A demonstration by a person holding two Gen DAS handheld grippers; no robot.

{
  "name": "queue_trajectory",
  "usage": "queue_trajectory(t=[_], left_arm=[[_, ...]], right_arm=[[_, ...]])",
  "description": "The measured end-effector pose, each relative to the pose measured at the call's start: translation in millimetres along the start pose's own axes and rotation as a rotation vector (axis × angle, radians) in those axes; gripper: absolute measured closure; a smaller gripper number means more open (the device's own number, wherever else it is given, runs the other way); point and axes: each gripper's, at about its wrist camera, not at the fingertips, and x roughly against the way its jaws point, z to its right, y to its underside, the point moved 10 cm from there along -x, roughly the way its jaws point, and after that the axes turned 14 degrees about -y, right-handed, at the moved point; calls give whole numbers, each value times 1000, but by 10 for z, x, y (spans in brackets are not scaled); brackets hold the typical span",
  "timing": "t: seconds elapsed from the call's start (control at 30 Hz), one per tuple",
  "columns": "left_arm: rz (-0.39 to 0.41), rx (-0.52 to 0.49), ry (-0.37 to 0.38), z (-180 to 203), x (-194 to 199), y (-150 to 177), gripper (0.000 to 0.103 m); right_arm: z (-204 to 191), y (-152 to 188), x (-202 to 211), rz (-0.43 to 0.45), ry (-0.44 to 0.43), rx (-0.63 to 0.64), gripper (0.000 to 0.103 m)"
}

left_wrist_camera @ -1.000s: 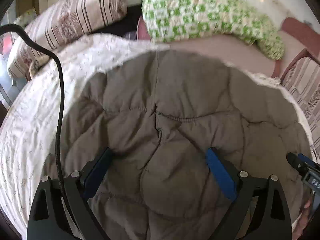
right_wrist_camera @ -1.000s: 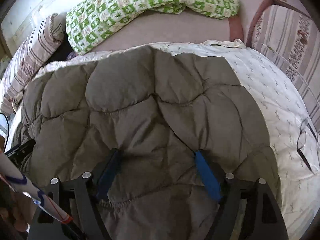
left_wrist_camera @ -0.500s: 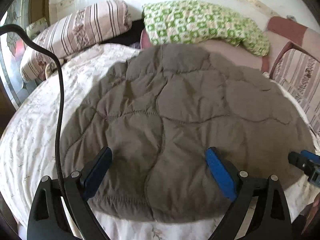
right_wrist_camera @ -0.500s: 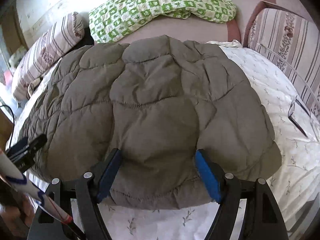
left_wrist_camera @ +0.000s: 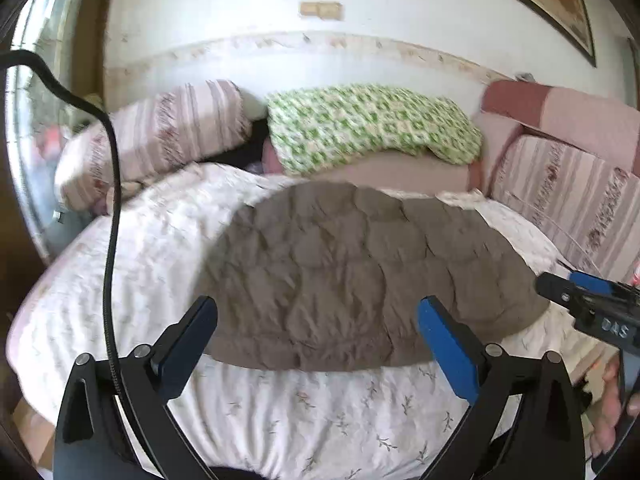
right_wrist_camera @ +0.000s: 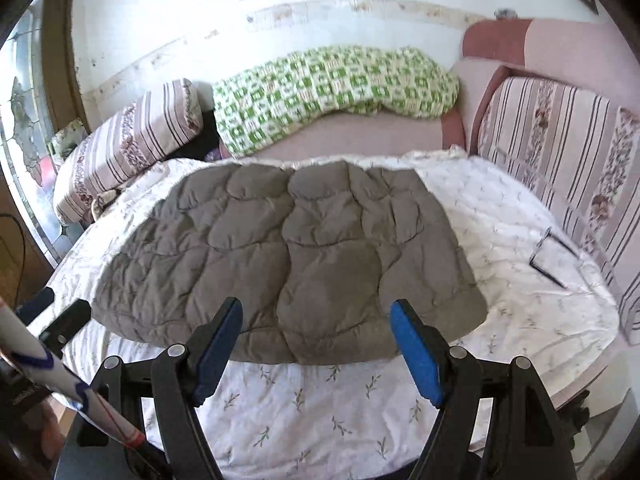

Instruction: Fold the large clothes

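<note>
both hand-held grippers have pulled back and up off the jacket (right_wrist_camera: 288, 264); a sec ago the pads sat over the fabric, now they're short of its near hem, over bare sheet. left hand-held gripper (left_wrist_camera: 316, 340): jaws opening, nothing between them. right hand-held gripper (right_wrist_camera: 316, 344): jaws apart, empty. reads as a fold just released, hands backing off to reset. my guess: this fold is done, next one or a smoothing pass pending.

jacket: brown quilted, lies flat as a wide block mid-bed (right_wrist_camera: 520, 300), far edge reaching the bed's back edge by the green blanket (right_wrist_camera: 332, 92), near hem parallel to the bed's front edge w/ a strip of sheet showing between.

room: bare sheet left and right of the jacket, more on the right. glasses (right_wrist_camera: 554, 250) lie near the bed's right edge, apart from the jacket, so watch them if folding rightward. striped pillow (right_wrist_camera: 128, 144) at back-left corner, clear of the jacket. cable (left_wrist_camera: 110, 208) hangs across the left view.
</note>
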Motion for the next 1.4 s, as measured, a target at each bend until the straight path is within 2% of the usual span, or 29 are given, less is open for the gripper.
queue_trajectory(t=[0.13, 0.23, 0.37, 0.47, 0.63, 0.73, 0.93, 1.1, 1.4], left_arm=[[60, 26, -106, -228, 327, -300, 0], [78, 26, -169, -345, 534, -483, 0], [100, 34, -194, -409, 767, -559, 0], [100, 34, -233, -431, 760, -480, 0], [0, 8, -192, -331, 640, -215, 0], [2, -17, -201, -301, 664, -174, 0], [22, -30, -223, -312, 730, -210, 0], [-48, -28, -200, -310, 572, -98, 0], [-73, -27, -195, -308, 478, -23, 0]], right_arm=[[-263, -278, 425, 93, -35, 67, 22], [-402, -467, 738, 161, -52, 92, 19], [-534, -576, 1089, 237, -46, 110, 12], [-606, -516, 1140, 235, 5, 126, 5], [-734, -246, 1003, 202, 75, 150, 5], [-884, -118, 919, 173, 37, 173, 5], [-1038, -177, 1043, 241, 45, 213, 1], [-989, -155, 925, 205, 53, 186, 0], [-984, -117, 800, 173, 59, 183, 0]])
